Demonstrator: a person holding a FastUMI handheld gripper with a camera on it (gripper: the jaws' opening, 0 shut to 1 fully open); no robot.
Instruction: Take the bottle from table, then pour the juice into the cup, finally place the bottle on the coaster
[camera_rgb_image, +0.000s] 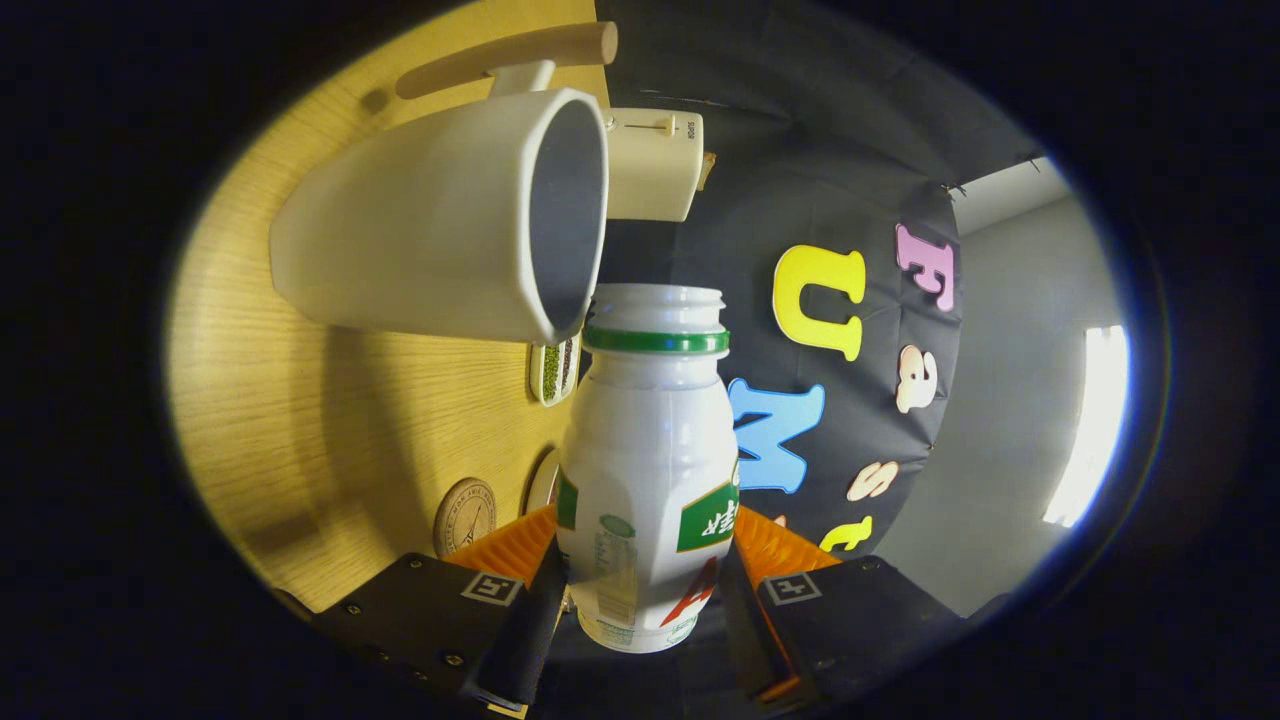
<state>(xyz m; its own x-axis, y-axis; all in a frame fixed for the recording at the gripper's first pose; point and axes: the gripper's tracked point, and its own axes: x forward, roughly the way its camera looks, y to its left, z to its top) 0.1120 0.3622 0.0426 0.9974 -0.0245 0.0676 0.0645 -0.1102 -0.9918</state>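
Gripper (645, 590) fingers clamp the uncapped bottle (648, 470) between them, its mouth just beside the rim of the cup (440, 225) ahead; judged risk: mouth sits outside the rim, so tipping further could spill juice onto the table (300, 420).

One bottle (648, 470), white with a green neck ring, its cap off, pressed on both sides by the two fingers of the one hand-held gripper (645, 590); one white cup (440, 225); one round coaster (465, 515); one small dish of green grains (555, 370); one cream appliance (652, 165); one wooden handle (510, 58); one worktop (280, 420).
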